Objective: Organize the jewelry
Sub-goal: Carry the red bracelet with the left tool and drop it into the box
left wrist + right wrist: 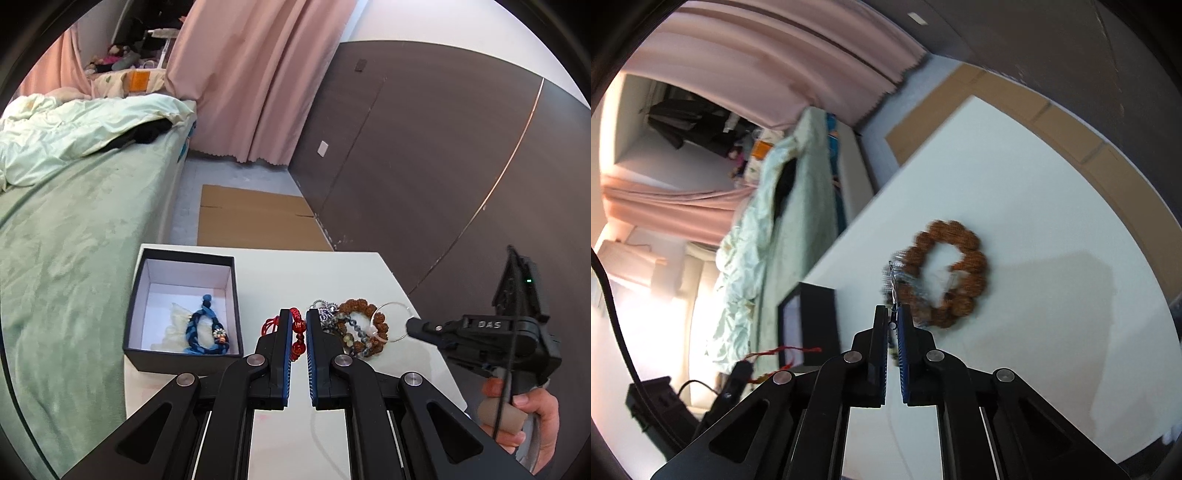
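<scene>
A black box point(142, 321) with a white inside stands on the white table point(332, 273) at the left; a blue braided bracelet point(205, 332) lies in it. My left gripper point(297, 325) is shut on a red bead bracelet point(298, 332). To its right lies a pile: a brown bead bracelet point(380, 321), a dark bead bracelet point(354, 326), a silver piece point(325, 314) and a thin hoop point(397, 314). My right gripper point(412, 326) is at the hoop. In the blurred right wrist view it point(893, 317) is shut on a thin metal piece point(893, 295) beside the brown bracelet point(951, 273).
A bed with a green cover point(74, 229) runs along the table's left side. Flat cardboard point(255, 218) lies on the floor beyond the table. A dark wall panel point(424, 147) is at the right. Pink curtains point(251, 74) hang at the back.
</scene>
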The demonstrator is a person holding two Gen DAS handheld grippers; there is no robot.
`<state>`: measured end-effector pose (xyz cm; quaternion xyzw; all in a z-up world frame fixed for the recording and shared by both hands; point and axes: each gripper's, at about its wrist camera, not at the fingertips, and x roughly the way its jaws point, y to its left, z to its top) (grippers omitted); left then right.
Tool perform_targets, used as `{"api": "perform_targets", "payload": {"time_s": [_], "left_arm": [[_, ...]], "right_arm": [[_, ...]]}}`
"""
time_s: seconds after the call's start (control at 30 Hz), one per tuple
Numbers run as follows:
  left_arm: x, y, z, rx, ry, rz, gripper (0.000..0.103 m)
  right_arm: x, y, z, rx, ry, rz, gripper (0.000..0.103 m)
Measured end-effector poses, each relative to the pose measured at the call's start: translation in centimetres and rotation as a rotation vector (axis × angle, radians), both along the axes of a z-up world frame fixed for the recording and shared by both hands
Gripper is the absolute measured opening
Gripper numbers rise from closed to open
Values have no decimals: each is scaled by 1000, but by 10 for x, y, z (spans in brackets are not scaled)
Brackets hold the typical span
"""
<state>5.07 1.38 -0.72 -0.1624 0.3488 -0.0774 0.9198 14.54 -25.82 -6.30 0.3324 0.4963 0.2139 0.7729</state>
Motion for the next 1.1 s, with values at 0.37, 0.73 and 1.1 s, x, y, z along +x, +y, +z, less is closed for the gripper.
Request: {"api": "perform_targets", "payload": {"time_s": [0.37, 0.73, 1.1], "left_arm": [[-9, 22, 12, -21, -35, 39, 7], [-4, 53, 19, -48, -51, 101, 7], [4, 82, 20, -95, -53, 143, 7]], "right_arm": [[-17, 22, 34, 62, -156, 55, 7], [-15, 58, 34, 190, -197, 171, 7], [-5, 122, 12, 228, -157, 269, 7]]}}
